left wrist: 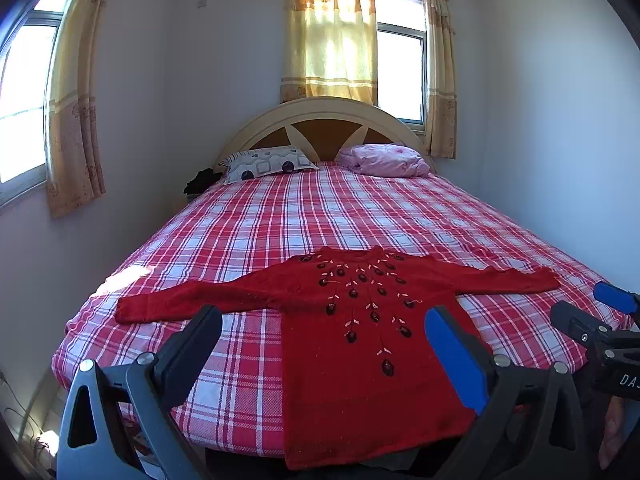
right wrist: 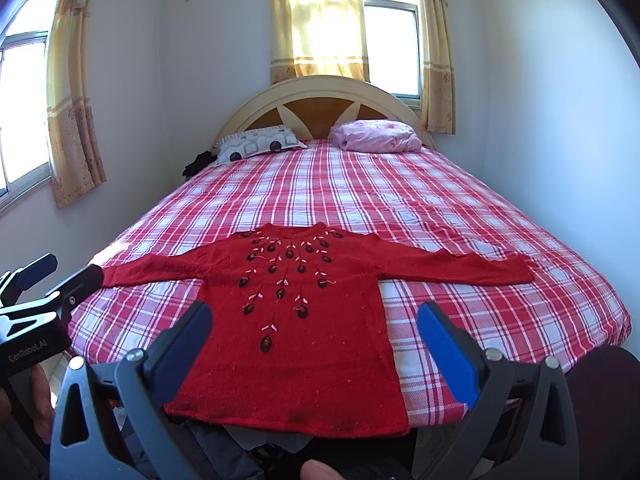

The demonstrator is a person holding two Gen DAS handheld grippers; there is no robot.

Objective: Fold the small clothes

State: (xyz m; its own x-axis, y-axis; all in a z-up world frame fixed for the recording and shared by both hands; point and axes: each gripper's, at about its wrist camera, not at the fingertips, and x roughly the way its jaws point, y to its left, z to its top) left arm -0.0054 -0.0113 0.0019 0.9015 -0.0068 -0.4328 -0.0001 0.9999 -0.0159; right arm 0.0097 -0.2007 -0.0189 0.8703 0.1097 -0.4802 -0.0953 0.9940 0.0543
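A small red knitted sweater (left wrist: 360, 360) (right wrist: 296, 320) with dark embroidered flowers lies flat at the foot of the bed, both sleeves spread sideways and its hem hanging a little over the near edge. My left gripper (left wrist: 324, 344) is open above the hem's left part, apart from the cloth. My right gripper (right wrist: 316, 340) is open too, over the hem's right part, with nothing between its fingers. Each gripper shows in the other's view: the right gripper (left wrist: 592, 312) at the far right, the left gripper (right wrist: 60, 276) at the far left.
The bed (left wrist: 320, 208) has a red and white plaid sheet and a curved headboard (left wrist: 320, 120). A patterned pillow (left wrist: 268, 162) and a pink bundle (left wrist: 384, 160) lie at its head. Walls run close along both sides. Dark clothes (right wrist: 240, 452) lie below the foot.
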